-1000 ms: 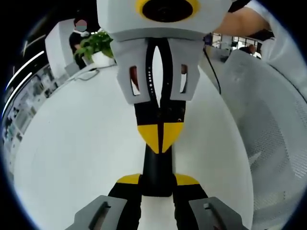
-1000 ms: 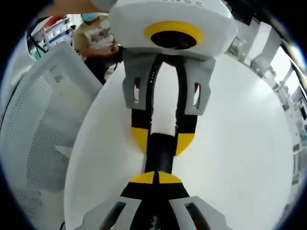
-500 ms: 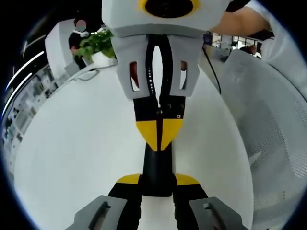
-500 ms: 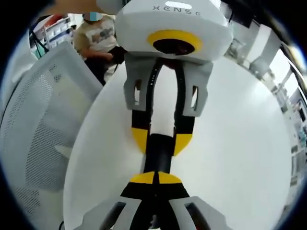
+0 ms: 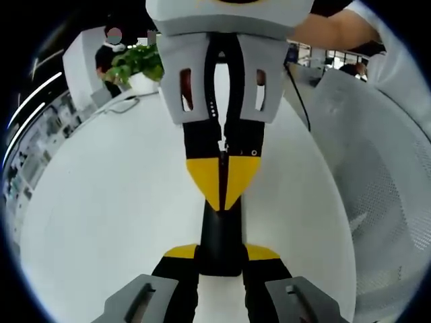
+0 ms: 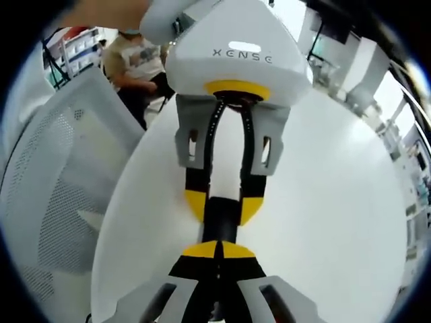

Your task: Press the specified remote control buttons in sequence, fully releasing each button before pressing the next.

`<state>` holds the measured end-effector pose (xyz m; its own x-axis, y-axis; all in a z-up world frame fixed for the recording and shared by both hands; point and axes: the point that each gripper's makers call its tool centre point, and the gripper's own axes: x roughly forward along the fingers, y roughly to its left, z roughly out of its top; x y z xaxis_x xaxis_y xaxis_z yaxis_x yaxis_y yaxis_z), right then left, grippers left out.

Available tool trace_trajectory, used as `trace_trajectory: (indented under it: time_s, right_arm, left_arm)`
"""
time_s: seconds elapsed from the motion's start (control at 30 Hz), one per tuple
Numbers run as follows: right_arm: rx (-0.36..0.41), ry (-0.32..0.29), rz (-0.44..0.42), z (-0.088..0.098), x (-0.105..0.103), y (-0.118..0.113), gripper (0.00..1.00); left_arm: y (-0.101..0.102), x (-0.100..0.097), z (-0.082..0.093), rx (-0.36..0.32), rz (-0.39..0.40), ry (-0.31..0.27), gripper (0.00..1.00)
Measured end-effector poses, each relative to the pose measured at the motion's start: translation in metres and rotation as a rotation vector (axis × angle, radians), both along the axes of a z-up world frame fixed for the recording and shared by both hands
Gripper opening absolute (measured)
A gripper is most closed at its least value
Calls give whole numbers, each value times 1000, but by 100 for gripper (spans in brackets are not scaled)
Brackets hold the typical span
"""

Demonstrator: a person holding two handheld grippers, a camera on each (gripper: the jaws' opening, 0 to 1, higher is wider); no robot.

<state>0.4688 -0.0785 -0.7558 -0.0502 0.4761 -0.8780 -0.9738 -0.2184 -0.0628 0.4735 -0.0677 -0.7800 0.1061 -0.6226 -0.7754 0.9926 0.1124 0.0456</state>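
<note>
**White round table, remote held between two grippers**

White table (image 5: 101,202), round-edged, bare around the tools. A white mesh chair (image 5: 377,168) stands against its edge.

Left gripper view: the left gripper (image 5: 221,252) rises from the bottom, its yellow-tipped jaws spread on either side of a black remote (image 5: 221,229) and gripping its near end. The right gripper (image 5: 222,182) comes in from the top, jaws pressed together, with the joined yellow tips on the remote's far end. Whether a button is pushed down cannot be told. Beyond the table's far edge is a potted plant (image 5: 138,60), with a person (image 5: 108,50) standing beside it. Shelving runs along the left wall. A bare forearm (image 5: 330,27) shows at top right.

Right gripper view: same pairing seen from the other side. The closed tips are at the bottom, with the remote running away from them into the other gripper's parted jaws. A seated person (image 6: 138,60) is behind the chair, and windows and pillars line the far side of the room.
</note>
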Motion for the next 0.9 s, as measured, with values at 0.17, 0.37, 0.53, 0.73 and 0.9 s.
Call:
trace_trajectory:
  time_s: [0.17, 0.37, 0.53, 0.73, 0.9]
  right_arm:
    - [1, 2, -1, 1, 0, -1, 0]
    - [8, 4, -2, 3, 0, -2, 0]
    - [29, 1, -9, 8, 1, 0, 0]
    - [21, 1, -24, 6, 1, -3, 10]
    - [24, -2, -33, 6, 2, -4, 10]
  left_arm:
    - [0, 0, 0, -1, 0, 0, 24]
    - [0, 0, 0, 0, -1, -2, 24]
    - [0, -1, 0, 1, -1, -3, 24]
    - [0, 0, 0, 2, -1, -3, 24]
    - [0, 1, -1, 1, -1, -4, 24]
